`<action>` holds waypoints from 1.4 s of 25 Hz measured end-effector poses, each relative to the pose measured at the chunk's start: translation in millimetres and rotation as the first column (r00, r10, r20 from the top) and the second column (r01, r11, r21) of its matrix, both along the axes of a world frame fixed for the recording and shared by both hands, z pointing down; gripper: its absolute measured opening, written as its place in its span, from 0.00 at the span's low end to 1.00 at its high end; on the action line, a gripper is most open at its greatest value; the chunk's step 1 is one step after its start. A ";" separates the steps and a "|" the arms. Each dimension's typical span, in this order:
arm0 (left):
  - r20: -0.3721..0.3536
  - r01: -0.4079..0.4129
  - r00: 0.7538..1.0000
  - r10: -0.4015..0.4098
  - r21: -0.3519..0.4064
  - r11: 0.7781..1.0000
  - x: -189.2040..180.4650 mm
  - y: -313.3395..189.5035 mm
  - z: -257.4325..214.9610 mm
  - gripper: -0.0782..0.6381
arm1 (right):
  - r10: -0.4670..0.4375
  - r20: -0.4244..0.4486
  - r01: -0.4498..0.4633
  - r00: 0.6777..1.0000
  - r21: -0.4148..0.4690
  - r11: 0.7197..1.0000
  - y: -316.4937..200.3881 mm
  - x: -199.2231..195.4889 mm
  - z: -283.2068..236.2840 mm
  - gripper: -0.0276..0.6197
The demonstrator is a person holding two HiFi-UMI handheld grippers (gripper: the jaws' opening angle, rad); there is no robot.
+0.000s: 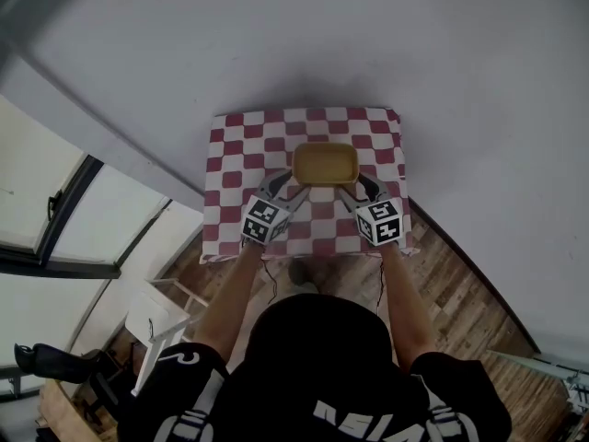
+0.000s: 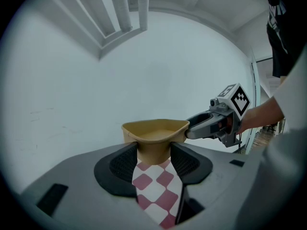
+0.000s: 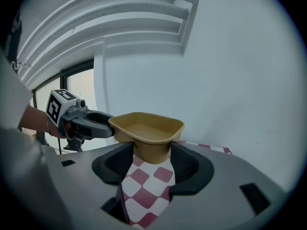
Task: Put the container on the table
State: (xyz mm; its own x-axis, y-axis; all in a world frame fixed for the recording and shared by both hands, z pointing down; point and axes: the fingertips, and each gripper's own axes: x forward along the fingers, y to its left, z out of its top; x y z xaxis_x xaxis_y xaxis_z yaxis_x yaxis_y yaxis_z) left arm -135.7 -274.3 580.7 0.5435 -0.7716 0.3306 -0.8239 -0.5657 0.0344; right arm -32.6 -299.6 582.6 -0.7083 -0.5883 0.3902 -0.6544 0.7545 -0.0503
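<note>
Hanging over table (image 1: 237, 155), container (image 1: 325, 164) is clamped between left gripper (image 1: 287, 187) and right gripper (image 1: 361, 187)

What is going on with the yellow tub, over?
Left gripper and right gripper both clamped on the container. Container over the checkered table, not let go. No obstacle seen, over.

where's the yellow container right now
In the head view the container is over the far half of the checkered table, centred side to side, clamped between the left gripper and the right gripper.
</note>
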 end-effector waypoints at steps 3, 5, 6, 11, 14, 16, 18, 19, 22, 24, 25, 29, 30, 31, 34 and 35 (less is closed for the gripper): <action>-0.011 -0.007 1.000 0.007 0.009 1.000 -15.5 -16.7 -2.7 0.43 | 0.009 -0.011 -0.009 1.000 0.003 1.000 -15.7 -15.3 -2.9 0.44; -0.020 -0.002 1.000 0.002 0.013 1.000 -27.2 -26.5 -3.5 0.43 | 0.006 -0.019 -0.006 1.000 0.007 1.000 -26.2 -27.3 -4.1 0.44; -0.024 0.005 1.000 -0.004 0.013 1.000 -32.9 -31.1 -2.7 0.43 | 0.004 -0.023 -0.004 1.000 0.009 1.000 -31.1 -33.4 -3.7 0.44; -0.036 0.037 0.999 -0.036 0.016 0.999 -61.2 -46.2 2.9 0.43 | -0.016 -0.045 0.017 0.999 0.018 1.000 -47.6 -61.6 -2.4 0.44; -0.045 0.053 0.998 -0.053 0.017 0.998 -76.3 -60.0 1.0 0.43 | -0.028 -0.060 0.030 0.998 0.033 0.999 -61.9 -77.2 -7.0 0.44; -0.050 0.064 0.997 -0.063 0.015 0.998 -78.1 -66.5 0.3 0.43 | -0.036 -0.060 0.038 0.998 0.027 0.999 -69.8 -79.4 -6.3 0.44; -0.048 0.073 0.996 -0.072 0.017 0.997 -77.0 -72.3 1.2 0.43 | -0.049 -0.059 0.051 0.997 0.023 0.998 -76.7 -78.6 -4.6 0.44; -0.047 0.079 0.996 -0.078 0.016 0.997 -76.6 -74.7 2.4 0.43 | -0.057 -0.059 0.058 0.997 0.022 0.998 -79.8 -78.4 -3.4 0.44; -0.042 0.106 0.994 -0.105 0.004 0.994 -75.6 -80.8 6.0 0.43 | -0.082 -0.054 0.083 0.995 0.016 0.996 -89.0 -78.2 0.2 0.44; -0.037 0.122 0.992 -0.122 -0.007 0.992 -70.5 -84.3 9.6 0.43 | -0.100 -0.051 0.101 0.994 0.011 0.995 -94.3 -73.8 3.5 0.44; -0.034 0.129 0.991 -0.130 -0.014 0.992 -66.6 -86.4 11.8 0.43 | -0.109 -0.051 0.110 0.993 0.008 0.994 -97.1 -70.2 5.4 0.44; -0.016 0.153 0.988 -0.153 -0.029 0.988 -42.3 -98.2 16.6 0.43 | -0.137 -0.042 0.137 0.990 -0.009 0.991 -112.0 -47.2 11.8 0.44; -0.011 0.157 0.987 -0.157 -0.031 0.987 -35.0 -101.5 17.0 0.43 | -0.140 -0.038 0.140 0.989 -0.013 0.990 -115.7 -40.0 12.9 0.44; -0.006 0.160 0.987 -0.161 -0.033 0.987 -27.6 -104.7 17.3 0.43 | -0.143 -0.036 0.142 0.989 -0.017 0.990 -119.3 -32.7 13.6 0.44; 0.009 0.169 0.986 -0.169 -0.042 0.985 -6.1 -111.4 18.6 0.43 | -0.147 -0.029 0.147 0.989 -0.026 0.989 -127.1 -11.4 15.0 0.44; 0.015 0.172 0.985 -0.171 -0.044 0.984 0.5 -112.1 20.0 0.43 | -0.150 -0.026 0.150 0.988 -0.029 0.988 -128.2 -4.7 16.1 0.44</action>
